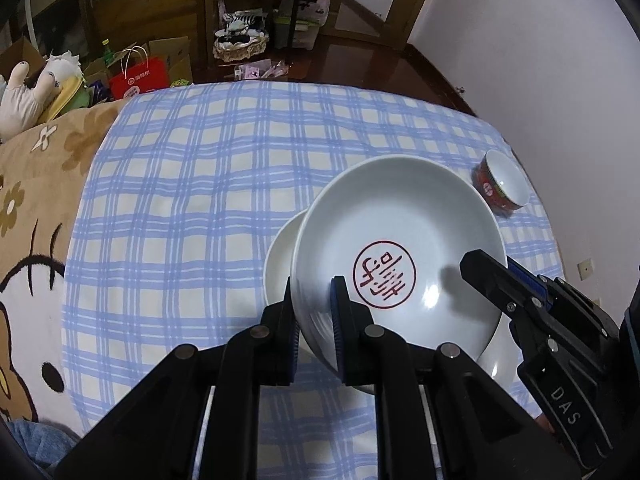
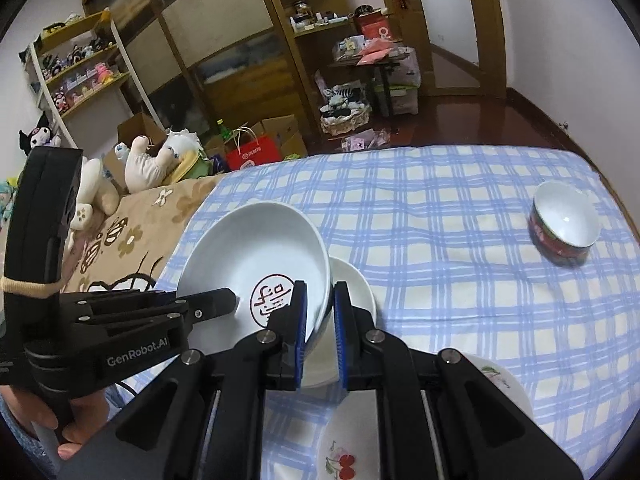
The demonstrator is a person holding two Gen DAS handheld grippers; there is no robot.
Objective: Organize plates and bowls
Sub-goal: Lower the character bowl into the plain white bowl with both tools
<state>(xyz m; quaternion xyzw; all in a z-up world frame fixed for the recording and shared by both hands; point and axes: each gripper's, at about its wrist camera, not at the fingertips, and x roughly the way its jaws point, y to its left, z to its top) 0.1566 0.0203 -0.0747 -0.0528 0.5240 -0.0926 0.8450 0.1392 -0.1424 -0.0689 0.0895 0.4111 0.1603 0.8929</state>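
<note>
- The left claw (image 1: pixel 312 312) was clamped on the near rim of a large white bowl (image 1: pixel 400 248) bearing a round red seal mark (image 1: pixel 385 274); one pad sat outside the wall, the other inside.
- The right claw (image 2: pixel 320 320) gripped the same bowl (image 2: pixel 256 252) at the opposite rim — again one pad inside, one outside.
- The bowl hung tilted between the two claws, just above a smaller white bowl (image 1: pixel 280 256) that stood on the blue checked sheet (image 1: pixel 200 184) of the bed; whether the two bowls touched could not be told.
- A red-patterned small bowl (image 2: pixel 564 220) stood well apart, near the sheet's far right edge.
- A plate with a cherry print (image 2: pixel 348 452) lay under the right claw, partly hidden by it.
- A person's hand (image 2: pixel 36 420) held the left gripper's handle — only the fingers showed.
- Plush toys (image 2: pixel 148 160) lay beyond the brown flowered blanket (image 1: pixel 44 184).
</note>
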